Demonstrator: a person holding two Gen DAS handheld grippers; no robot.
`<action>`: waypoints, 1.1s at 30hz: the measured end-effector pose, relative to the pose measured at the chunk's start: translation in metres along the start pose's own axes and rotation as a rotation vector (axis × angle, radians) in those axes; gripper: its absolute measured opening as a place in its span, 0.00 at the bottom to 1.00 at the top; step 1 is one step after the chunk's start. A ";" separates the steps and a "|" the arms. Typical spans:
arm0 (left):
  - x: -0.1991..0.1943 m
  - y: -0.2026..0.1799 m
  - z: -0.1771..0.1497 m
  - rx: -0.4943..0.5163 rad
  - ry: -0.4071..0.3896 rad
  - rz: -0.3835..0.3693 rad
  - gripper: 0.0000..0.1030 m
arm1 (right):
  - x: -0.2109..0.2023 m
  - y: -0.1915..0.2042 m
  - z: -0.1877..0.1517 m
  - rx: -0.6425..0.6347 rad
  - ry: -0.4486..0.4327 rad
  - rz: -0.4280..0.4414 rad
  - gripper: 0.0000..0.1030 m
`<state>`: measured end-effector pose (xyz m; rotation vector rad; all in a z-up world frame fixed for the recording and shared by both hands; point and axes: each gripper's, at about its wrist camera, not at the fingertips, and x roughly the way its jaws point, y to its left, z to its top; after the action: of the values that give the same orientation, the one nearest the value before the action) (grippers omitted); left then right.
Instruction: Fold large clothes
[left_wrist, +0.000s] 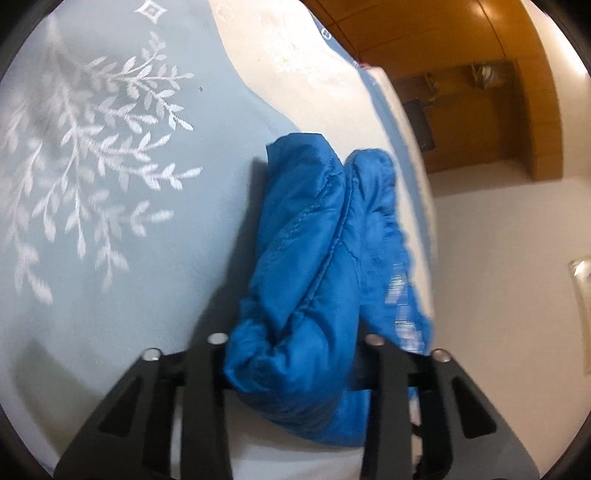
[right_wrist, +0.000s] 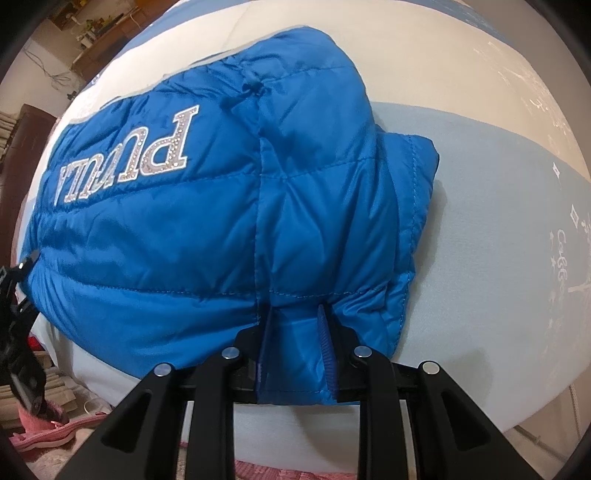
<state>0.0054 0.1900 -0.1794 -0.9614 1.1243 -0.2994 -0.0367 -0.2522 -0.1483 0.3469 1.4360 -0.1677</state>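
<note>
A blue quilted puffer jacket (right_wrist: 207, 206) with silver letters lies folded on the bed. My right gripper (right_wrist: 297, 354) is shut on the jacket's near edge, fabric bunched between its fingers. My left gripper (left_wrist: 295, 354) is shut on a thick bunched end of the same jacket (left_wrist: 314, 240), which hides the finger pads. The left gripper also shows at the left edge of the right wrist view (right_wrist: 16, 295), at the jacket's other end.
The bed cover (left_wrist: 110, 258) is pale blue with white leaf embroidery and a cream band (right_wrist: 443, 66). Wooden wardrobe (left_wrist: 480, 110) and white wall beyond the bed. Pink slipper (right_wrist: 48, 428) on the floor beside the bed.
</note>
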 end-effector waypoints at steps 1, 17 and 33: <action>-0.006 -0.001 -0.002 0.008 -0.002 -0.008 0.27 | 0.000 0.000 0.000 0.004 -0.001 0.000 0.24; 0.025 0.027 -0.002 0.084 0.069 0.038 0.32 | -0.001 -0.002 -0.004 0.037 -0.036 0.023 0.24; 0.004 -0.064 -0.023 0.272 -0.019 0.191 0.28 | -0.052 -0.038 -0.008 0.036 -0.096 0.124 0.36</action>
<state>0.0034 0.1389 -0.1339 -0.6112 1.1159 -0.2793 -0.0630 -0.2899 -0.1024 0.4505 1.3136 -0.1082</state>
